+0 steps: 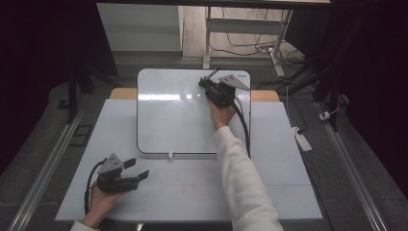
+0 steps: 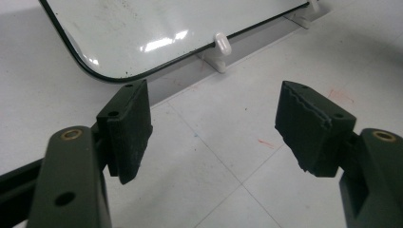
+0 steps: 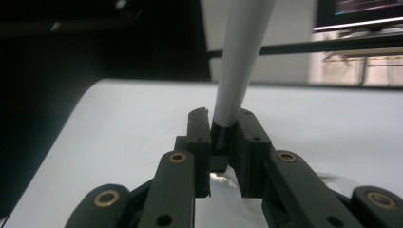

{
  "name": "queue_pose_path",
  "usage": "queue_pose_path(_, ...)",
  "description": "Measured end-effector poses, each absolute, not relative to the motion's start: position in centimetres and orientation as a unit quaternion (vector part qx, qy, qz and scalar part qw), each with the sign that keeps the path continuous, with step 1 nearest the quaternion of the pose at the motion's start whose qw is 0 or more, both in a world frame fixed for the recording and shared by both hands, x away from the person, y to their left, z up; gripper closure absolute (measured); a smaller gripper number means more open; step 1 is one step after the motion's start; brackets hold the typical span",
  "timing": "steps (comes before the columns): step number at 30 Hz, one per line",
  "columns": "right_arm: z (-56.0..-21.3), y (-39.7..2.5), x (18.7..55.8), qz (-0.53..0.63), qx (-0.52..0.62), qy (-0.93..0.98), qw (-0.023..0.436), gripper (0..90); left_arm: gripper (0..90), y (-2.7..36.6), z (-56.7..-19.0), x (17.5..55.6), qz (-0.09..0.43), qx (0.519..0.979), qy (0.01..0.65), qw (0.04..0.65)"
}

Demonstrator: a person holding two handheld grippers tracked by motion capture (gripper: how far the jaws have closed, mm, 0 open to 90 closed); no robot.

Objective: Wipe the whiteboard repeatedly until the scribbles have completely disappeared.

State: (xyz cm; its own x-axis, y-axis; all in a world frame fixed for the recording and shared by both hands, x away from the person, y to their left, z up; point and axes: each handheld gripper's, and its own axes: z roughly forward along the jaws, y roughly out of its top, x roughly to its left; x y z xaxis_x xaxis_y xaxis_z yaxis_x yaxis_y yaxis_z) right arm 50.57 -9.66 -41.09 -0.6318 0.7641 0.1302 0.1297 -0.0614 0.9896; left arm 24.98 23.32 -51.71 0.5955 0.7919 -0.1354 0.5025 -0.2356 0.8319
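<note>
step: right gripper point(image 1: 211, 88) is holding a marker point(image 3: 240, 61) over the far right part of the whiteboard point(image 1: 163, 120); looks like writing or drawing on the board, or about to start.
marker: white barrel clamped between the right jaws near its dark lower end, barrel rising up and away from the gripper. In the high view it sticks out toward the board's far edge point(image 1: 210, 76).
right jaws: narrow, closed on the marker, both pads against the barrel. Grip looks square, no visible slip.
tip contact: can't tell if the tip touches the board; it's hidden below the jaws in the right gripper view and too small in the high view.
left gripper point(image 1: 135, 169): jaws wide, holding nothing, parked on the table point(image 1: 202, 192) near the board's near left corner, clear of the board.
board: propped on small white clips point(image 2: 222, 43) at its near edge, so it probably shifts if pushed.
how to do it well: keep pressure light, strokes slow, wrist steady so the barrel doesn't pivot in the pads.
support: if the board creeps, I'd bring the left gripper up to brace the near left corner point(image 2: 102, 71).
risk: pressing hard could rotate the marker in the jaws or skid the board off its clips.
</note>
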Motion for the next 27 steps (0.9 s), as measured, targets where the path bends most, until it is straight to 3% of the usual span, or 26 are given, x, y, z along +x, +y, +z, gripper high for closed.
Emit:
queue_pose_path(5,-40.6,-11.6,51.0,0.638,0.365,0.626,0.261,77.6,28.8,23.3,-51.7,25.1,0.158,0.770,0.420,0.453)
queue_pose_path(12,-41.9,-9.5,49.6,0.623,0.322,0.671,0.241,77.6,28.8,23.2,-51.7,25.0,0.159,0.771,0.419,0.452)
queue_pose_path(19,-40.4,-13.6,51.1,0.635,0.374,0.621,0.266,77.6,28.8,23.3,-51.7,25.1,0.158,0.770,0.420,0.454)
queue_pose_path(27,-41.3,-10.5,50.2,0.626,0.329,0.666,0.238,77.5,28.8,23.3,-51.7,25.0,0.159,0.771,0.420,0.452)
